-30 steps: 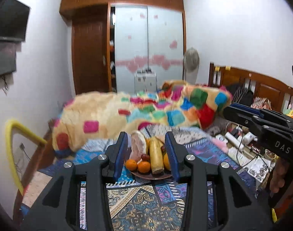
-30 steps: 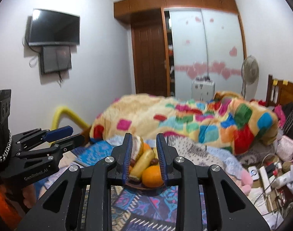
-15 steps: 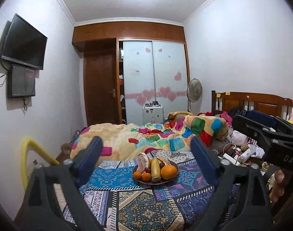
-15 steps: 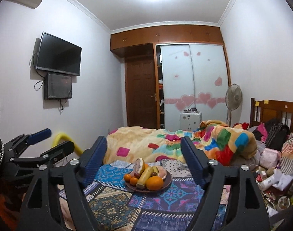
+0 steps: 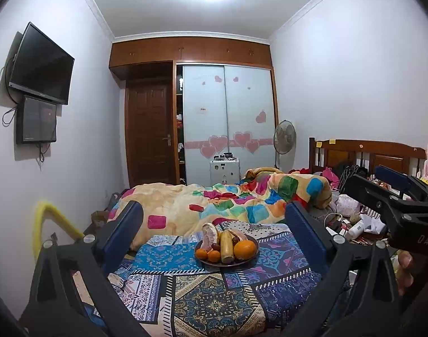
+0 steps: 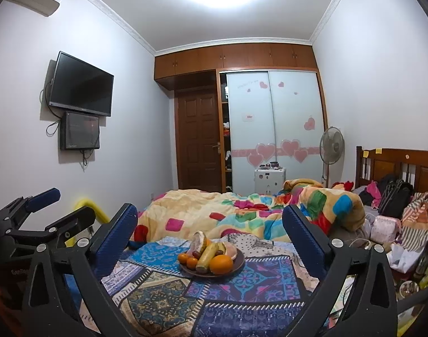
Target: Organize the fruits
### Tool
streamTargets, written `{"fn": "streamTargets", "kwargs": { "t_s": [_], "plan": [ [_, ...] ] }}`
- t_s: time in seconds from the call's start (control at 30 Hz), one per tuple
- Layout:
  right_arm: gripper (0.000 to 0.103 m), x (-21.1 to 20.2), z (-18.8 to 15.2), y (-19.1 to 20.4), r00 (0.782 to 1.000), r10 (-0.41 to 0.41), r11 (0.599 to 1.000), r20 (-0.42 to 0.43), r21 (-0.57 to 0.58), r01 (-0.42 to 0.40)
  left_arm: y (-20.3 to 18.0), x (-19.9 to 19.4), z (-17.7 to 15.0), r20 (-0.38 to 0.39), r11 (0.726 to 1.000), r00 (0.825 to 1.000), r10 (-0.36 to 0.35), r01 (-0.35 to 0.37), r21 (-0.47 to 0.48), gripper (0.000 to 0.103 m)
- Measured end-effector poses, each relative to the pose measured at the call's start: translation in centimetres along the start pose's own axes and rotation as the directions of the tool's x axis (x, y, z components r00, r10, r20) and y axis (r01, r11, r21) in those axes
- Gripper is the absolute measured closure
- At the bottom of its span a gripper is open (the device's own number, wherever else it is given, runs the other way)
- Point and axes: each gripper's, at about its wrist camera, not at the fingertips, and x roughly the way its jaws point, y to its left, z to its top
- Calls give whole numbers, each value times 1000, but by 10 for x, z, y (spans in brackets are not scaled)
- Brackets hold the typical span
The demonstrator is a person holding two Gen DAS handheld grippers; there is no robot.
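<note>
Bedroom scene: white walls, wooden wardrobe with frosted sliding doors (image 5: 228, 123), black wall-mounted television (image 5: 41, 64). Patterned blue patchwork bedspread (image 5: 214, 292) in foreground, multicoloured patch quilt (image 5: 214, 202) bunched behind.

Task items: round dark brown plate (image 5: 227, 263) sitting on bedspread, fruit all on it. Contents as visible: 1 large orange (image 5: 244, 250) at right front, 2 small tangerines (image 5: 207, 255) at left front, 1 long yellow banana (image 5: 227, 246) lying down the middle, peeled pale pomelo piece (image 5: 207, 234) at rear left, small dark red fruits (image 5: 214, 246) between pomelo and banana. More pale fruit at rear, kind unclear. No loose fruit seen on bedspread.

Tools: left gripper (image 5: 214, 224) spread wide, nothing between blue pads (image 5: 121, 233). Right gripper (image 6: 209, 226) likewise spread wide, nothing held. Both raised and well apart from plate, aimed toward it.

Step in hand: undecided from this moment. Fits either fruit gathered on plate with grippers clear of it, or fruit piled and awaiting sorting off the plate. No second container in view.

Any approach: calls for descent toward plate with pads spread; banana rests against neighbours, round fruit likely to roll if nudged.
</note>
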Motion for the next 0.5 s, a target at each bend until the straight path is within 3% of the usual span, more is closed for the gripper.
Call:
{"fn": "streamTargets", "kwargs": {
  "t_s": [0.5],
  "plan": [
    [0,-3,-3,1,1000,9,1000,-10,-7,-9,5,1,-1,-15,999,1000,-9,9,-35,0]
  ]
}}
